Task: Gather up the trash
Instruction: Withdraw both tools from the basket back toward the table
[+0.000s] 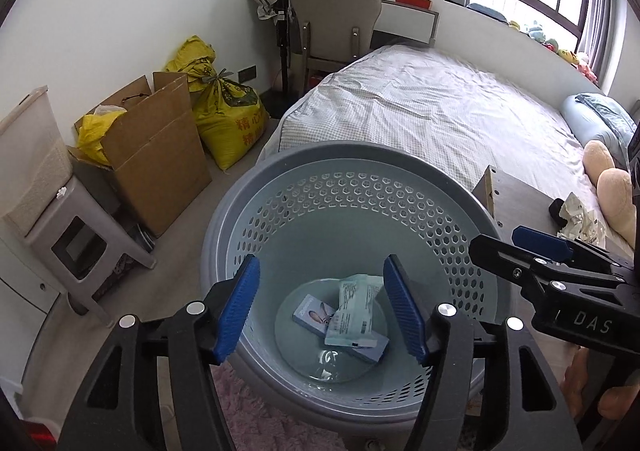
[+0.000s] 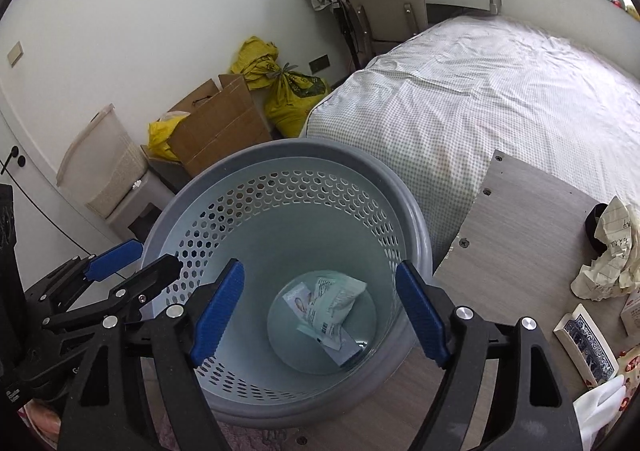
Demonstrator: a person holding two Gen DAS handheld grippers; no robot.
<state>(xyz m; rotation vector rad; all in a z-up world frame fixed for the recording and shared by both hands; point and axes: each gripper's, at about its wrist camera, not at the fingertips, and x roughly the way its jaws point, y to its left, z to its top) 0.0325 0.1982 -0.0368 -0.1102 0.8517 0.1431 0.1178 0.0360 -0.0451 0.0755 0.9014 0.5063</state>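
Observation:
A grey-blue perforated basket (image 1: 340,155) (image 2: 300,149) stands on the floor directly below both grippers. At its bottom lie a pale green wrapper (image 1: 356,307) (image 2: 332,303) and a small printed box (image 1: 312,315) (image 2: 298,301). My left gripper (image 1: 321,261) hangs over the basket's mouth, open, with nothing between its blue pads. My right gripper (image 2: 320,265) hovers beside it, also open and empty. Each gripper shows in the other's view: the right gripper (image 1: 516,245) at the right edge, the left gripper (image 2: 140,257) at the left edge.
A wooden board (image 2: 520,235) to the right holds crumpled paper (image 2: 608,251), a blue patterned card pack (image 2: 584,347) and other scraps. Behind the basket are a bed (image 2: 500,91), a cardboard box (image 1: 156,155), yellow sacks (image 1: 228,111) and a grey stool (image 1: 76,235).

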